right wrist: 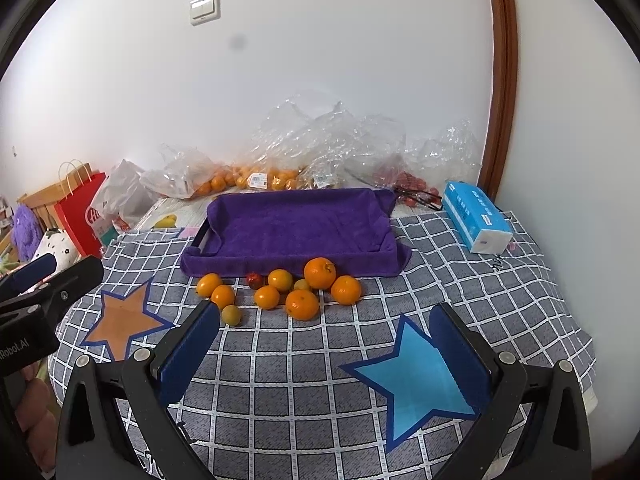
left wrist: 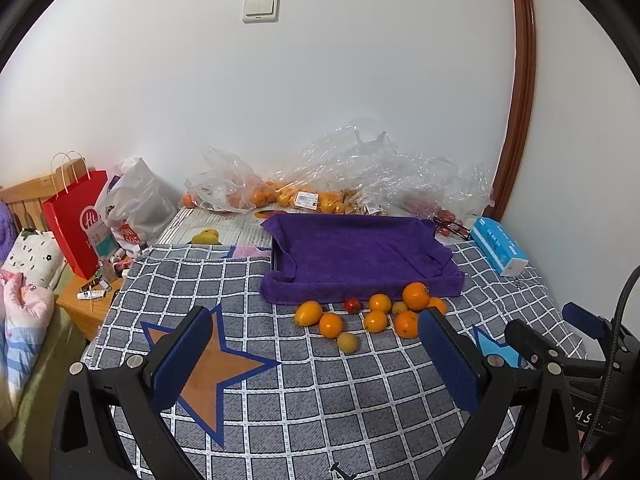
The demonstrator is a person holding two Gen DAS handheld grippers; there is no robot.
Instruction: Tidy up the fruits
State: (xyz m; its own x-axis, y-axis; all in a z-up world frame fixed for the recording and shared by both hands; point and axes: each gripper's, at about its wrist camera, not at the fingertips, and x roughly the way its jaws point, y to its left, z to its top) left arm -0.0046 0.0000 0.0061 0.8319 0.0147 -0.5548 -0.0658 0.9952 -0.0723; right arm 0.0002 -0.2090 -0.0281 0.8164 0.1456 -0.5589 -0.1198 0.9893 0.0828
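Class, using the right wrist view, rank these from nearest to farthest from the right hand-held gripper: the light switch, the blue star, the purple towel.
1. blue star, between the right hand-held gripper fingers.
2. purple towel, mid-table.
3. light switch, on the wall.

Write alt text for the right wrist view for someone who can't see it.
A cluster of loose oranges and smaller fruits lies on a checked cloth, just in front of a tray lined with a purple towel. The open right gripper hovers near them; bags of fruit line the wall behind.
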